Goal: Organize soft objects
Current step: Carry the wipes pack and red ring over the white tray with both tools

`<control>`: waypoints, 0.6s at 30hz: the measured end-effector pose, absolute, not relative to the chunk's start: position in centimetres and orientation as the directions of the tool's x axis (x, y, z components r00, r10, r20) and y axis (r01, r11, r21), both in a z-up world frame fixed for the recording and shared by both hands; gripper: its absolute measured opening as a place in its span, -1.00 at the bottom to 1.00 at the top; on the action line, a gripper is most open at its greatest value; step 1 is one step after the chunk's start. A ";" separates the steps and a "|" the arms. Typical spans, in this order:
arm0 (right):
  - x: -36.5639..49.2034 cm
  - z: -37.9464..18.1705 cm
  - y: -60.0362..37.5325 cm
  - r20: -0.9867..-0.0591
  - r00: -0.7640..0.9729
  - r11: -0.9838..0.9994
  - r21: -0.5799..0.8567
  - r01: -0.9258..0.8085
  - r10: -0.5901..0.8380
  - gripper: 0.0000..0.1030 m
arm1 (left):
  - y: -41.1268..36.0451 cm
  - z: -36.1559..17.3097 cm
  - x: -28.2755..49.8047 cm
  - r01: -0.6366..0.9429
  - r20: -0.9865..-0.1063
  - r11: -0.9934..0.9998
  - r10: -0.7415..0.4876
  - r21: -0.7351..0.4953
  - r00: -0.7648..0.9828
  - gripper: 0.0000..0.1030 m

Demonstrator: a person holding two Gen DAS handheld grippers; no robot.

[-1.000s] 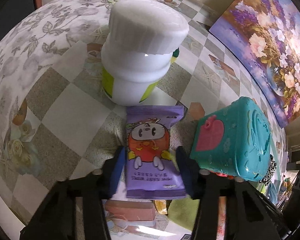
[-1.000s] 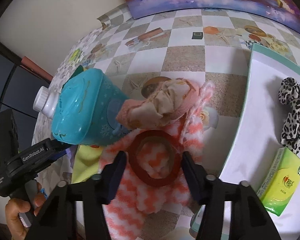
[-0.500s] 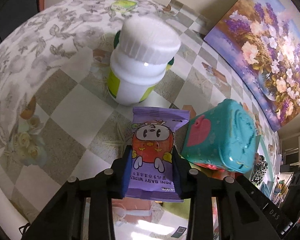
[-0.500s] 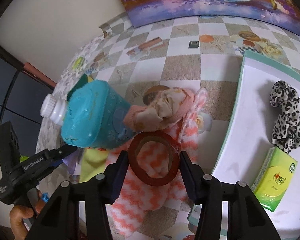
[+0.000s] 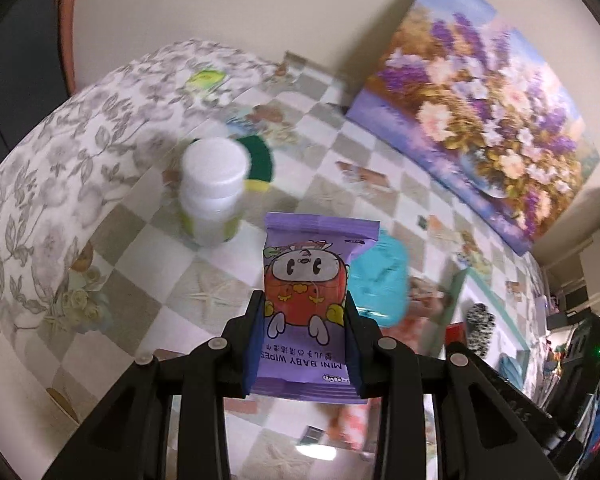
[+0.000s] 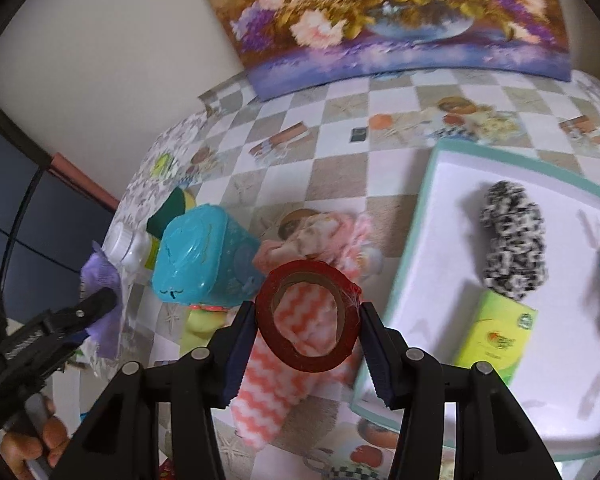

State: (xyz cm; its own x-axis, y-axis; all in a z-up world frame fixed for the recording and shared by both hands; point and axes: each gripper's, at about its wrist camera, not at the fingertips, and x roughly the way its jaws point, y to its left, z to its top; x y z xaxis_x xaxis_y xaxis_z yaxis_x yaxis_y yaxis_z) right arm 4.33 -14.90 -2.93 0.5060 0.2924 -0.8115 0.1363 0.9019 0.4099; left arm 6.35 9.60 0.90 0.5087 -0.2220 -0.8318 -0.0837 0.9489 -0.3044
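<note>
My left gripper (image 5: 305, 312) is shut on a purple pack of mini baby wipes (image 5: 310, 304), held well above the table; the same gripper (image 6: 100, 300) and pack (image 6: 102, 280) show at the left of the right wrist view. In that view my right gripper (image 6: 309, 318) is shut on a red tape roll (image 6: 308, 316), raised over a pink-and-white zigzag cloth (image 6: 276, 384). A white tray with a teal rim (image 6: 428, 184) at the right holds a leopard-print scrunchie (image 6: 514, 232) and a green tissue pack (image 6: 500, 332).
A teal plastic box (image 6: 204, 256) and a white bottle (image 5: 214, 192) stand on the checkered tablecloth, with a green-and-yellow sponge (image 5: 260, 164) behind the bottle. A crumpled pink cloth (image 6: 320, 236) lies by the box. A flower painting (image 5: 480, 120) leans on the back wall.
The left gripper closed on the wipes pack and lifted it off the table; the bottle and box now look smaller below. The right gripper rose with the tape roll, bringing more of the tray into view.
</note>
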 end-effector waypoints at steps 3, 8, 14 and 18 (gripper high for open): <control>3.4 -2.0 -15.8 -0.806 0.531 0.906 0.395 0.152 0.262 0.05 | 7.7 1.7 5.9 -0.048 -0.827 0.952 -0.236 -0.301 0.511 -0.29; 1.9 -0.8 -18.1 -0.805 0.557 0.908 0.367 0.203 0.201 0.05 | 4.2 2.5 4.7 0.017 -0.820 0.956 -0.260 -0.292 0.510 -0.29; 0.6 -0.7 -21.5 -0.827 0.550 0.899 0.323 0.295 0.116 0.05 | 0.3 2.7 3.9 0.076 -0.819 0.955 -0.285 -0.286 0.498 -0.29; -0.1 -1.3 -24.0 -0.848 0.524 0.868 0.319 0.381 0.082 0.05 | -2.8 2.5 3.5 0.118 -0.819 0.951 -0.307 -0.286 0.485 -0.29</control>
